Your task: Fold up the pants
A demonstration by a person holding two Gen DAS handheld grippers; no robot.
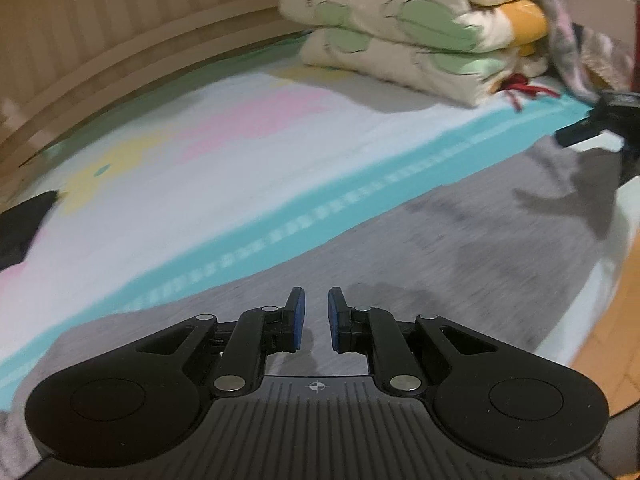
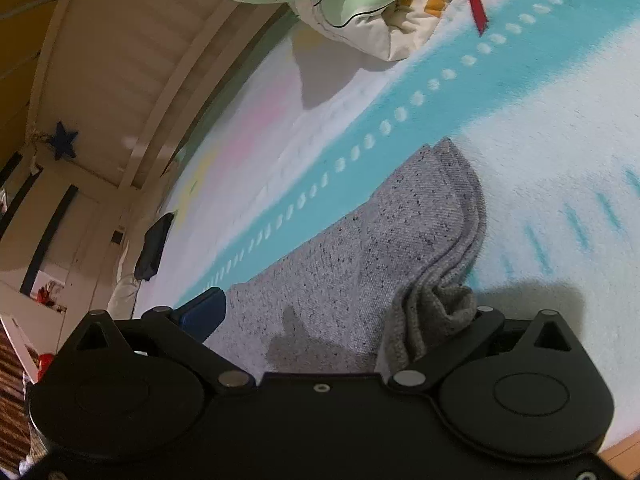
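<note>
several layers of the grey pants [image 2: 360,248] already lie stacked on the bed [image 2: 540,152], so i'd say the first fold is behind us: from the right wrist view the far end shows stepped edges, one on top of another, lined up fairly well beside the teal stripe with the white dots. what looks unfinished is the near right corner, where a bunch of fabric is rumpled up against the right gripper [image 2: 344,320] instead of lying flat. that gripper is spread wide, its blue pad [image 2: 202,314] out on the left and the other finger hidden behind the bunched cloth, so it straddles the pants without pinching anything that i can see. the left gripper [image 1: 316,320] hovers over the flat grey stretch further along, jaws a little apart with bare cloth showing between the blue pads, gripping nothing. from its view the pants run long along the bed's edge toward the right gripper's dark shape in the far corner, so the bundle seems long, and i'd guess at least one more fold end to end is left, plus smoothing that corner. a folded quilt [image 1: 408,28] sits well apart at the head of the bed, out of the way.
</note>
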